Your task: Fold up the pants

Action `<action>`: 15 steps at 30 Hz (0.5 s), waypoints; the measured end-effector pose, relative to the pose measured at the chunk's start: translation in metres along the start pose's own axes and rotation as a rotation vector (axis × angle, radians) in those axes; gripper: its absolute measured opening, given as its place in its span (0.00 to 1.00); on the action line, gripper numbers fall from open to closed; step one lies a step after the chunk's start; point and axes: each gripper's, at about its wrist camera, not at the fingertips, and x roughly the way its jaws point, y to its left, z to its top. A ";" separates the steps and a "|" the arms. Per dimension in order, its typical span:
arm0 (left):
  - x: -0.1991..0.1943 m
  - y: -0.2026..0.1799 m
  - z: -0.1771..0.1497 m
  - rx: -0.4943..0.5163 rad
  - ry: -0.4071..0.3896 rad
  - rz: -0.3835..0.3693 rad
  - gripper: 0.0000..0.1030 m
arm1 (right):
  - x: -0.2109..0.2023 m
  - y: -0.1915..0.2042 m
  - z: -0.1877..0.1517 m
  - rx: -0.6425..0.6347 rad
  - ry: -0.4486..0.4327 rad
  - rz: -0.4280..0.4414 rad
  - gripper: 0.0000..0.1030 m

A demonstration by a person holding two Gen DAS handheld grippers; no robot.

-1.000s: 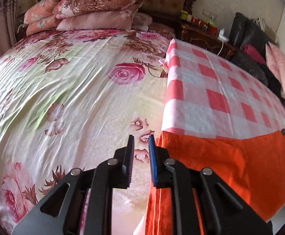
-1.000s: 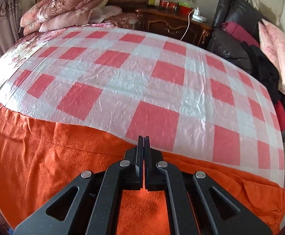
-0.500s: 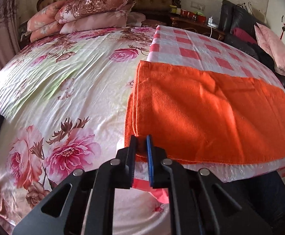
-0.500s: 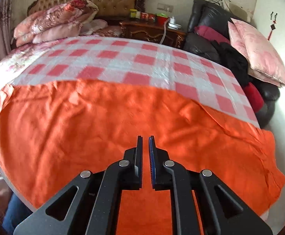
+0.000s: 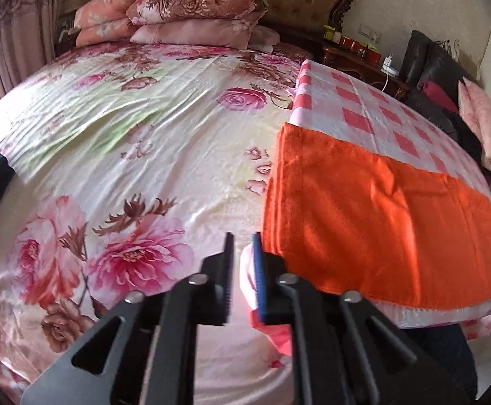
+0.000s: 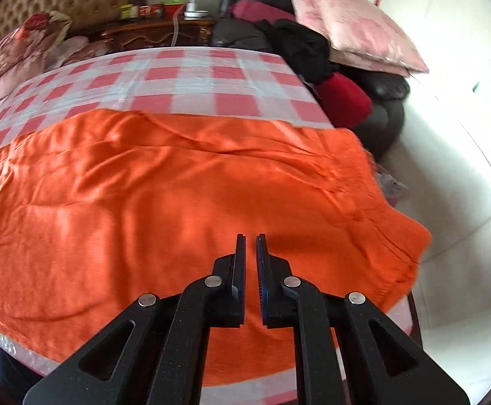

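With left gripper (image 5: 243, 260) jaws opening empty and right gripper (image 6: 250, 260) jaws slightly apart, empty, pinch folded orange fabric pants (image 6: 164, 209) edges squarely ahead.

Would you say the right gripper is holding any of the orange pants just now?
No, the right gripper hovers with a clear gap between its jaws, and the orange pants lie flat beneath it.
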 end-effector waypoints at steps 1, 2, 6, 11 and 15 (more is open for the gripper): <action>-0.002 -0.004 -0.001 0.004 -0.012 -0.017 0.34 | 0.002 -0.009 -0.001 0.018 0.005 -0.007 0.10; -0.001 -0.009 -0.001 0.016 -0.013 -0.024 0.36 | 0.003 -0.017 -0.002 0.036 0.010 -0.017 0.10; 0.020 -0.033 -0.005 0.129 0.049 0.044 0.11 | 0.010 -0.046 -0.009 0.082 0.028 -0.067 0.12; -0.001 -0.044 0.013 0.182 -0.045 0.125 0.05 | 0.003 -0.057 -0.010 0.049 -0.028 -0.137 0.70; 0.029 -0.014 0.012 0.092 0.054 0.160 0.00 | 0.007 -0.063 -0.007 0.048 -0.035 -0.170 0.76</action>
